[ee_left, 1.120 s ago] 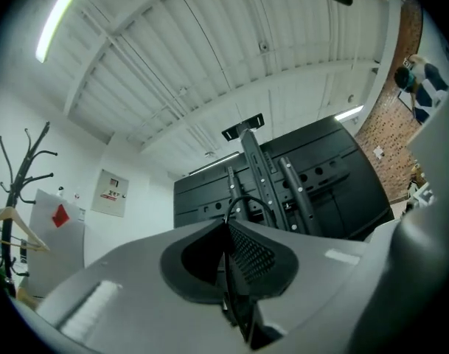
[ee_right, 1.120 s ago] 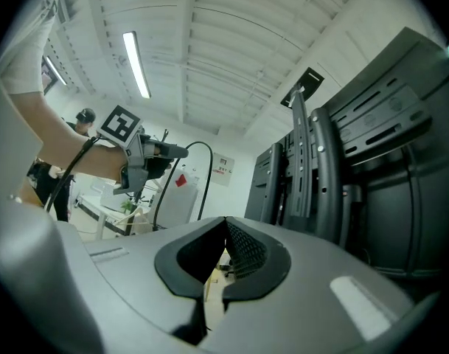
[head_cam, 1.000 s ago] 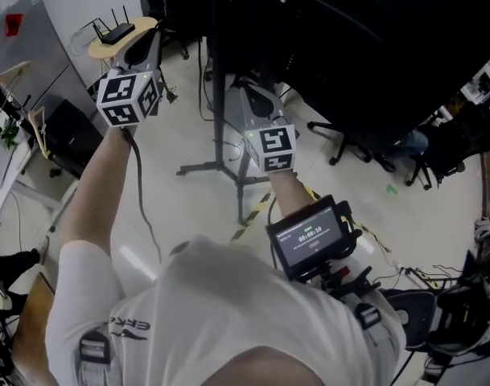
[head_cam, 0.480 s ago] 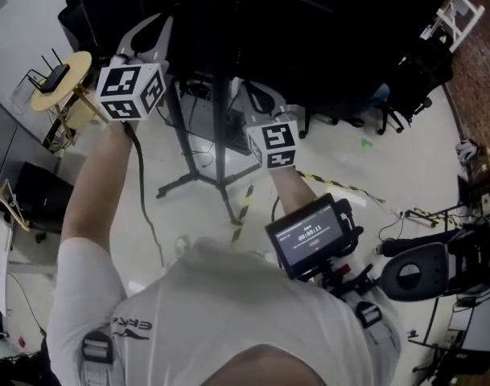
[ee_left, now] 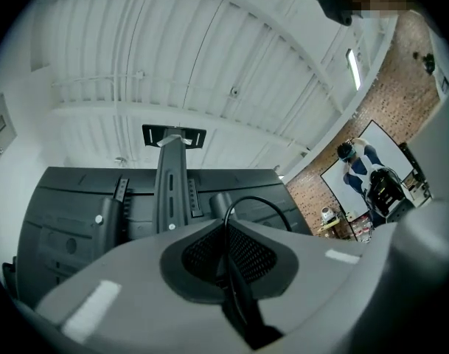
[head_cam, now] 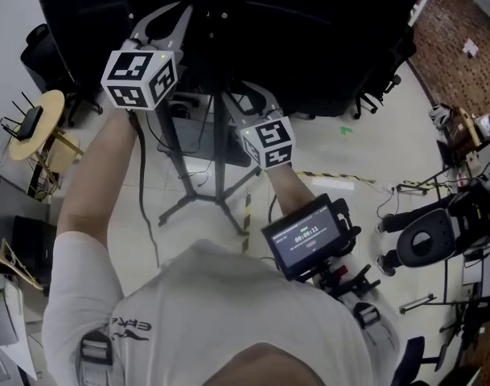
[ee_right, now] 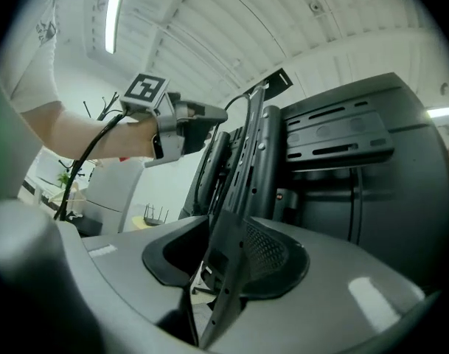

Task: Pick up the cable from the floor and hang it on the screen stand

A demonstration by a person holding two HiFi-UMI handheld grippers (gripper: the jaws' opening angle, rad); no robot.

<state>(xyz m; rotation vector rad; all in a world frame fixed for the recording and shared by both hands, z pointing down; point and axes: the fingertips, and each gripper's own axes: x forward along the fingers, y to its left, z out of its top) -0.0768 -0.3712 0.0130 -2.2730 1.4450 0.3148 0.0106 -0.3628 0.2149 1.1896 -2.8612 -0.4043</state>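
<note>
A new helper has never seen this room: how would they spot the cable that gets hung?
Find the big dark screen, seen from behind, with the left claw held up to it. The cable is the thin black cord pinched in that claw, curving up in a small loop, unlike the straight grey stand upright.

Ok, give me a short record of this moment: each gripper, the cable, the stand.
left gripper: jaws shut on the black cable, up near the screen
right gripper: jaws opening, perforated upright of the screen stand between them, unclamped
cable: loops out above the left jaws
stage: cable up at the stand, not visibly hung yet
</note>
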